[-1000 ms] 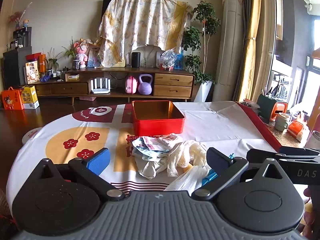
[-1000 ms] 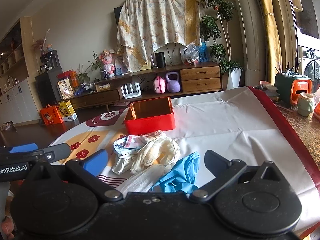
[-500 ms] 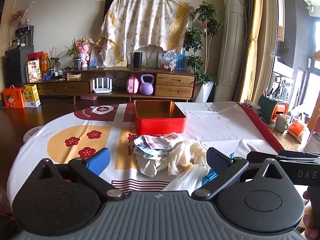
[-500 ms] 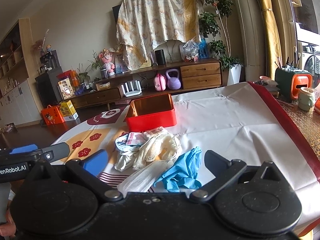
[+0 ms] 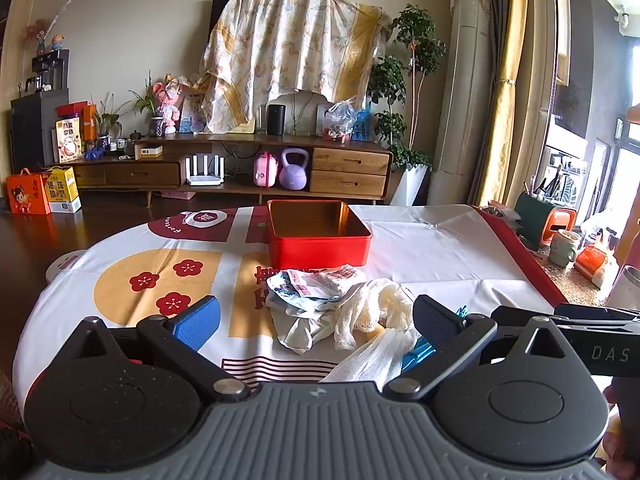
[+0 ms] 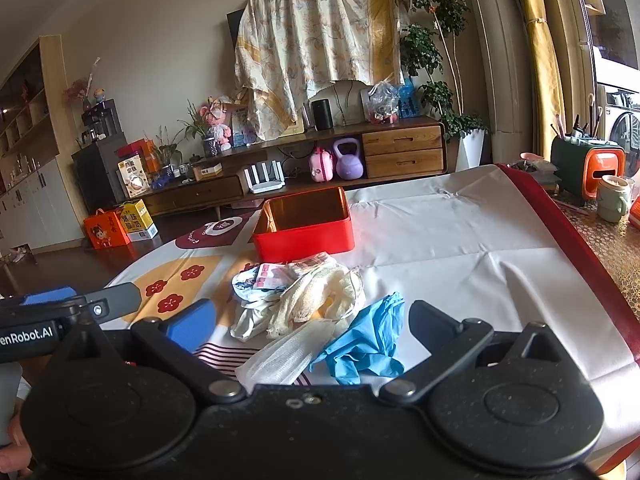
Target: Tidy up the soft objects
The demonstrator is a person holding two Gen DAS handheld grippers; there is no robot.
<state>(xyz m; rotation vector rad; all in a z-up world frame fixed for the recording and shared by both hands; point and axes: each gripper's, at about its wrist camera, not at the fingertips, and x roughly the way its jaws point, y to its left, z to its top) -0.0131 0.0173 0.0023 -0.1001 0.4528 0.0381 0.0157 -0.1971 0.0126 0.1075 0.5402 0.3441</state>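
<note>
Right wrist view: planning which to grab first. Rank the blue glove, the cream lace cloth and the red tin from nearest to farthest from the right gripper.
1. blue glove, just ahead, slightly right.
2. cream lace cloth, behind it, left.
3. red tin, farthest, beyond the pile.

Back wall: patterned sheet [image 5: 292, 44] draped over a screen | wooden sideboard [image 5: 240, 168] beneath, purple kettlebell [image 5: 294, 170] beside pink case [image 5: 266, 170] on its lower shelf | white router [image 5: 205, 172] left of them | potted plant [image 5: 408, 92] at right | green mug [image 5: 564, 246] far right.
</note>
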